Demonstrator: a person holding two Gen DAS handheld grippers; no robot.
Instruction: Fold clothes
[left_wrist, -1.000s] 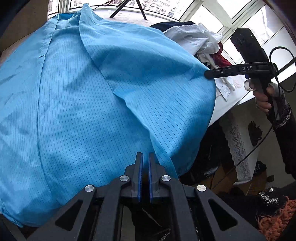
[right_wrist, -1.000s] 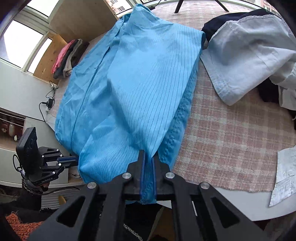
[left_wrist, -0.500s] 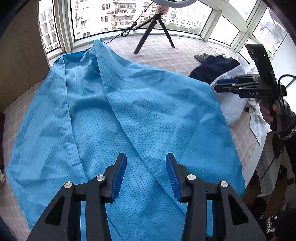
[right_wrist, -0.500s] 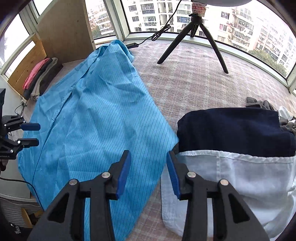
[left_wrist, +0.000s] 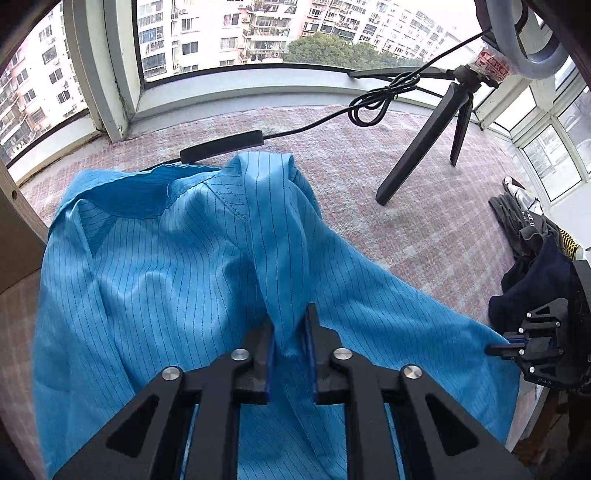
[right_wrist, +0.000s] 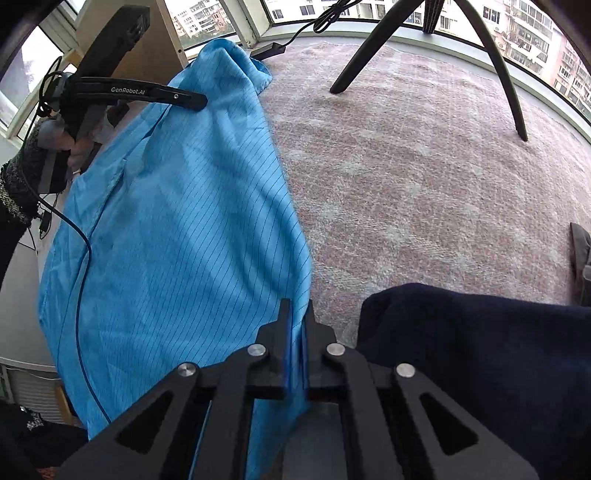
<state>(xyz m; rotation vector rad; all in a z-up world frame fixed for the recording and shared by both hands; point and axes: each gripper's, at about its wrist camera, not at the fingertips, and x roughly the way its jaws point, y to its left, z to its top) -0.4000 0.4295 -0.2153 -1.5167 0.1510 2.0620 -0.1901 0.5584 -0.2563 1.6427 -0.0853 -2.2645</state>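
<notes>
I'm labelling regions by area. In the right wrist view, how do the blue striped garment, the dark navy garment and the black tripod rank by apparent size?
1. Blue striped garment, the largest.
2. Dark navy garment, though it lies close to the camera and is cut by the frame, so its size is unsure.
3. Black tripod, thin legs only, partly cropped.

Curved bay windows (left_wrist: 207, 40) show daylit apartment blocks (left_wrist: 266, 26) outside

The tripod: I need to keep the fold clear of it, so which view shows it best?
The left wrist view: the tripod shows from head to foot on the tablecloth, beyond the blue garment. The right wrist view shows only its legs.
</notes>
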